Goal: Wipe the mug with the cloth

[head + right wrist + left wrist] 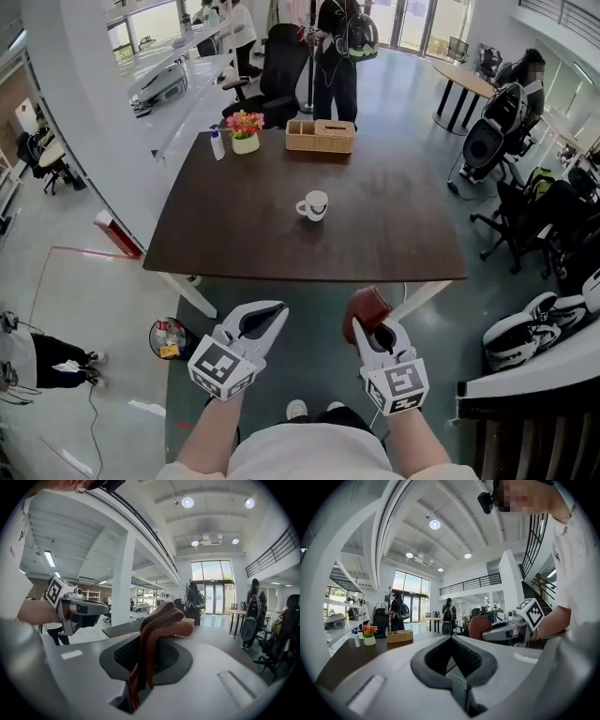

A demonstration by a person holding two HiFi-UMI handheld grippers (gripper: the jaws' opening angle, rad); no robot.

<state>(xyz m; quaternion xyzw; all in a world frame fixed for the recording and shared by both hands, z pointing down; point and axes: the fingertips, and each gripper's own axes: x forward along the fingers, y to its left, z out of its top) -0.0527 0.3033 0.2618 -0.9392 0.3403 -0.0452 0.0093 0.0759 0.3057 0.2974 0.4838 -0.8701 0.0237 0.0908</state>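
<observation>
Dark table (234, 239) centre: likely breakable mug (314, 205), handle graspable; right gripper (373, 336) pinches limp cloth (364, 307), left gripper (265, 317) closed, empty.

A dark brown table (234, 234) is standing on slanted white legs (190, 293) over a grey-green floor (314, 323). A white mug (314, 205) is sitting upright near the middle of the top, with its handle pointing left, well apart from the other things. Along the far edge a light woven basket (320, 137) is resting. Toward the far left corner a white flower pot (246, 132) with pink and orange blooms is standing, and a slim white bottle (217, 144) is standing just beside it.
</observation>
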